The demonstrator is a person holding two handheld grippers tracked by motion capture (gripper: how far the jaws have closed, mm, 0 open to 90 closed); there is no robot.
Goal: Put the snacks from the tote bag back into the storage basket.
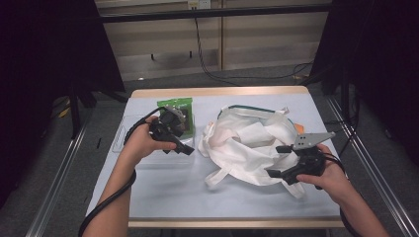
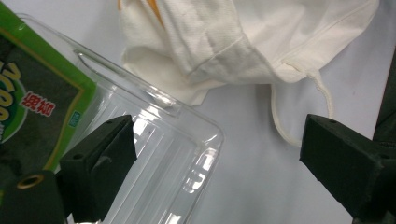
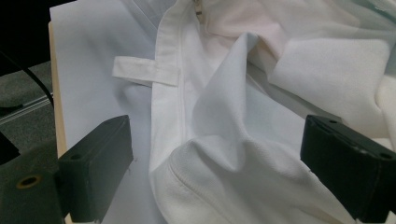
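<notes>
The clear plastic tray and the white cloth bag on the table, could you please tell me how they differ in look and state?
The clear plastic tray is see-through and glossy; the white cloth bag is opaque and matt. The tray is rigid, with ribbed walls, and holds a green packet; the bag lies limp and crumpled, its straps loose. The open left gripper is over the tray, the open right gripper over the bag. Both rest on the table.
</notes>
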